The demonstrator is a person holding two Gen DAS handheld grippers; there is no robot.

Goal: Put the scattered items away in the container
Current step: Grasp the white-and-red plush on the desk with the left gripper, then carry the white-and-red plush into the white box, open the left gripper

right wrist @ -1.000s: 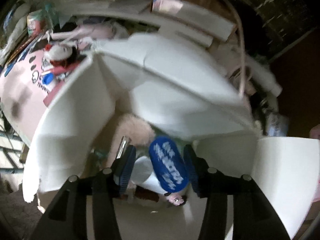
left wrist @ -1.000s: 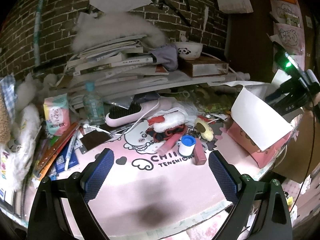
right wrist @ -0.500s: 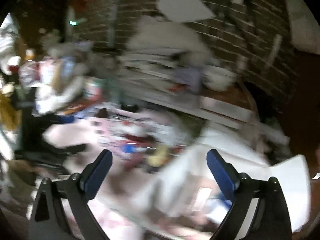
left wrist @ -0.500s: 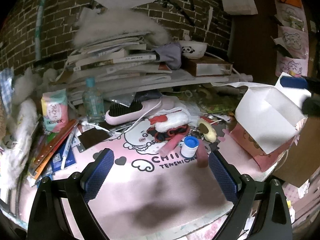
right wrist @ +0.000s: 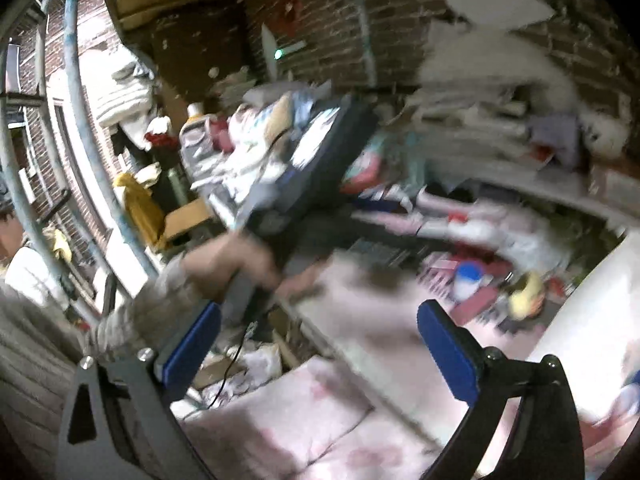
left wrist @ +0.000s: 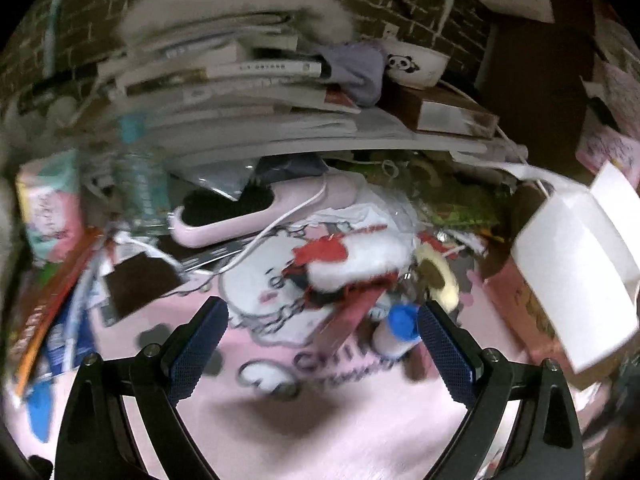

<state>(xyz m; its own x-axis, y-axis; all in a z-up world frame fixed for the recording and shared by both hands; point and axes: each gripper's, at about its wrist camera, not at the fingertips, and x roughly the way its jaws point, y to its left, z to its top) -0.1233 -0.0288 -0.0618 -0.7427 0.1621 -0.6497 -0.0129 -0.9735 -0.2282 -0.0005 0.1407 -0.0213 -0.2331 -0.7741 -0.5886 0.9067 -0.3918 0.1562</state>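
Both frames are motion-blurred, so we read fine detail loosely. Our left gripper (left wrist: 322,346) has its jaws spread wide with nothing between the blue pads, hanging over the pink cartoon desk mat (left wrist: 280,412). Just ahead of its right finger sits a small white bottle with a blue cap (left wrist: 398,328), touching a red stick-shaped item (left wrist: 348,316) that leans in front of the gap. Further ahead of the jaws is a white fluffy piece with a red bow (left wrist: 356,256), and ahead-right of that a yellow plush piece (left wrist: 440,276). Ahead-left lies a pink hair brush (left wrist: 256,212) with a white cable across it; a clear water bottle (left wrist: 138,184) and a pastel packet (left wrist: 52,208) stand far left of the jaws. The container, a white box with open flaps (left wrist: 576,264), sits well to the right of the left gripper at the mat's edge, on a pink patterned box. Our right gripper (right wrist: 318,350) is opening, jaws already wide, nothing between them; it hangs over the near edge of the mat. Ahead-right of it we see the same blue-capped bottle (right wrist: 468,276) and yellow plush (right wrist: 526,294); the white box wall (right wrist: 592,320) is just right of its right finger. To its left, our left hand (right wrist: 232,260) grips the other tool's handle; the sleeve is grey. Behind everything, a shelf with a stack of books (left wrist: 240,76) and a panda bowl (left wrist: 416,66).
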